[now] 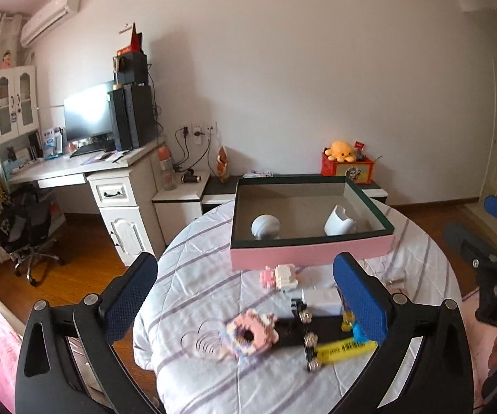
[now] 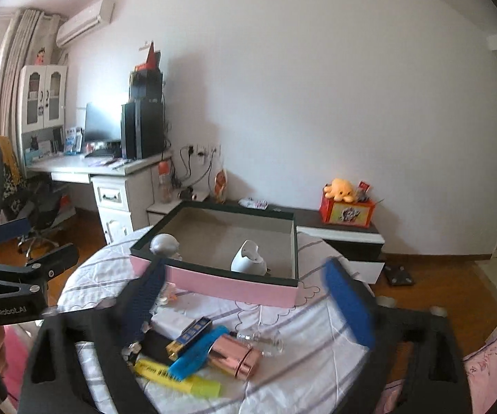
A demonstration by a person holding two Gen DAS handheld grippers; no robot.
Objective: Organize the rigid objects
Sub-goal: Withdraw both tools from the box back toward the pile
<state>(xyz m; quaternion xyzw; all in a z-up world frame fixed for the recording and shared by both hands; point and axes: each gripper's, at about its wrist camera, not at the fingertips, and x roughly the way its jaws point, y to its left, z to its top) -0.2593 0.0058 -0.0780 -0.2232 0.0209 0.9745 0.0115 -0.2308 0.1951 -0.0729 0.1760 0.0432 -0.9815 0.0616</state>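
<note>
Small rigid objects lie jumbled on a round table [image 1: 193, 276] covered in striped cloth: a yellow highlighter [image 2: 179, 377], a blue comb [image 2: 196, 348], a rose-gold cylinder [image 2: 238, 357] and a pink block figure [image 1: 252, 333]. Behind them sits a pink-sided box [image 1: 312, 253] holding a grey ball [image 1: 265, 226] and a white cup-like piece [image 1: 340, 221]. Left gripper [image 1: 245, 296] and right gripper [image 2: 248, 307] hover above the pile, fingers spread wide, grasping nothing.
</note>
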